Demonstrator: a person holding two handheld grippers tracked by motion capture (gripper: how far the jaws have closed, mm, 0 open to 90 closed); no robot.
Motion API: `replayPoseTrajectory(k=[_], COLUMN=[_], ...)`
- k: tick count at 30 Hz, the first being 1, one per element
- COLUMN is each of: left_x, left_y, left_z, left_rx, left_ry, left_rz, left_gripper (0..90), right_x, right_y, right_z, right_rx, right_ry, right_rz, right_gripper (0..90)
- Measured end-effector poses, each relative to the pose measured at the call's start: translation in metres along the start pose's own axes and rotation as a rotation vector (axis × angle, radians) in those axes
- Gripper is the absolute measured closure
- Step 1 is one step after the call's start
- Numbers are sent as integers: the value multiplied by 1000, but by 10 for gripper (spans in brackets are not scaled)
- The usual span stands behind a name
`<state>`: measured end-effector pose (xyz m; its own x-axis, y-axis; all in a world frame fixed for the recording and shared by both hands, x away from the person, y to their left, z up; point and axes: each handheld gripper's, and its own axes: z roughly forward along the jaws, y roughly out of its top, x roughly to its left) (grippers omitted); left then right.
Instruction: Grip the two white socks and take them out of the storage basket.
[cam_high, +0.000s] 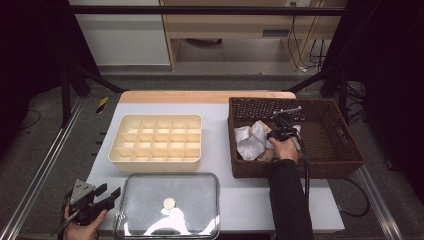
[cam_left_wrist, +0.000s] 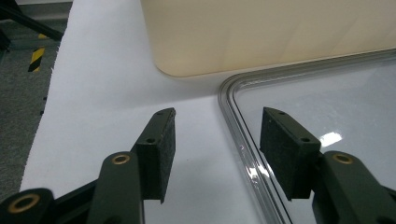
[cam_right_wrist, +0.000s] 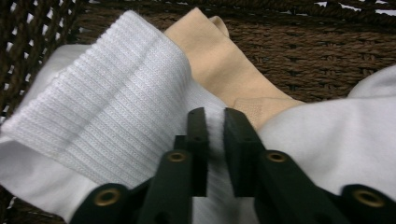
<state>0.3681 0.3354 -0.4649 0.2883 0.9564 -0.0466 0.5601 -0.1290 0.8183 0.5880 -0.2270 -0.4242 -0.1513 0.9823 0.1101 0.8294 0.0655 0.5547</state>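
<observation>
Right gripper (cam_right_wrist: 210, 140) jaws pinch white ribbed sock (cam_right_wrist: 112, 112); left gripper (cam_left_wrist: 217, 144) jaws gape empty

Light from above is shining on the table (cam_high: 225, 175), and the clear lid (cam_high: 150, 210) is glaring. The room's sides are staying dark. Cloth closest to the right gripper (cam_right_wrist: 215, 140) is looking blurry.

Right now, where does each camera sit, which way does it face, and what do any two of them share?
High view: above the person's side, looking forward and down at the table; both forearms enter from below.
Left gripper view: on the left claw, facing the tray and lid; open jaws.
Right gripper view: on the right claw, in the basket, pinching a white sock.
Shared: the high view also shows the sock.
</observation>
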Motion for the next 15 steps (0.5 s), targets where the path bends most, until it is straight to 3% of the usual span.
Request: replayPoseTrajectory(k=[3, 8, 15], left_x=[0, 0, 0], left_y=[0, 0, 0], left_z=[0, 0, -1], left_rx=[-1, -2, -5], left_ry=[0, 0, -2], left_rz=[-1, -3, -7], left_gripper=[451, 451, 452], right_x=[0, 2, 6], right_y=[0, 0, 0], right_z=[-4, -14, -30], right_rx=[-23, -106, -262], right_ry=[11, 22, 24], right_rz=[21, 21, -32], right_gripper=[854, 861, 857])
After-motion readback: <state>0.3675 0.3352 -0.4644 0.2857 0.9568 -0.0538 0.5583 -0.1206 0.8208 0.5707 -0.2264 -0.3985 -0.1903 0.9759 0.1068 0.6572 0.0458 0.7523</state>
